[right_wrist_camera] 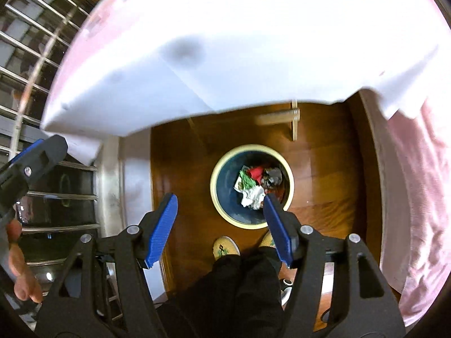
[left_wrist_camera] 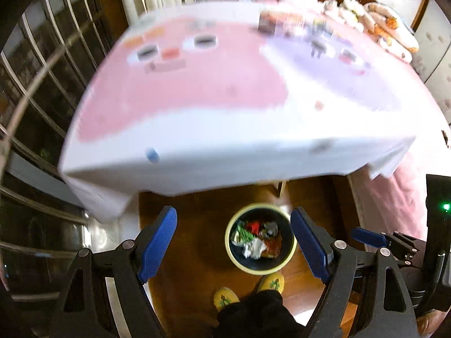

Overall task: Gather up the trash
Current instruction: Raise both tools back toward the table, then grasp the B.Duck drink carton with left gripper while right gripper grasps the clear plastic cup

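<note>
Trash bin (left_wrist_camera: 260, 264) below, between spread left gripper (left_wrist_camera: 234, 242) fingers (left_wrist_camera: 157, 242).

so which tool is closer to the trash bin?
Right, narrowly. The right tool hangs over the trash bin's near-left rim; the left tool is above too, but looks higher. Both open, empty.

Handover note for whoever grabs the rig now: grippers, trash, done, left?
Left gripper: open, empty, above the floor.
Right gripper: open, empty, beside it.
Trash bin stands on the wood floor by the table's front edge, at the person's slippers; it already holds crumpled wrappers, red, green and white.
Left: small items sit on the tablecloth, a blue piece near the front edge and a cluster at the far end; blur hides what is trash.
</note>
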{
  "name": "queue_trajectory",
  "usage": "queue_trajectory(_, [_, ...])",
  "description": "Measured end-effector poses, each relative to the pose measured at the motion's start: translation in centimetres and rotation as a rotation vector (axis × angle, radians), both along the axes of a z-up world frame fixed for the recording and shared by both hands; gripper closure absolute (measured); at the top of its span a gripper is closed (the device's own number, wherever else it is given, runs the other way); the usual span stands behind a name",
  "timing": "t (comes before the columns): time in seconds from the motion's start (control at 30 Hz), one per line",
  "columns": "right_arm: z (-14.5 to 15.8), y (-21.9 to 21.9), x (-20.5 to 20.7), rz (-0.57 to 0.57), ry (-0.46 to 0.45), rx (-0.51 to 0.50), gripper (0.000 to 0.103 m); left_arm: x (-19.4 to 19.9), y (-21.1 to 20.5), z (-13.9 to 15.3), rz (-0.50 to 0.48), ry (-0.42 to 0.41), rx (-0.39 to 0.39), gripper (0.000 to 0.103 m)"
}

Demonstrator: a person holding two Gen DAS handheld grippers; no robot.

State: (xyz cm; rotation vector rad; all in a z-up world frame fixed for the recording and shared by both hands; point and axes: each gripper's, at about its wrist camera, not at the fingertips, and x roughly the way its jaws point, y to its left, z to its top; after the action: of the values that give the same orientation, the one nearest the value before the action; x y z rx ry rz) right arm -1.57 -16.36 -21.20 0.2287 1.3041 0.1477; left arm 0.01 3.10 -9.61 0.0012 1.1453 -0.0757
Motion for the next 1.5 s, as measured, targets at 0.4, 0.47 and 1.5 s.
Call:
queue_trajectory(0.4, [15.6, 0.9, -1.6, -0.056, -0.242, -0.042, 0.043, -1.0, 1.9, 13.5, -0.052, -0.166, -0.078, 0.019])
queue_trajectory(0.47, [17.3, 1.1, -1.7, -0.065, -0.272, -0.054, 0.043, -0.6, 2.4, 14.6, -0.067, -0.173, -0.108, 0.019])
queue_trajectory(1.5, [15.1, -13.0, 31.0, -0.081, -0.284, 0.096, 0.044, 30.9, -12.7, 12.2, -0.053, -0.141, 0.047, 0.019])
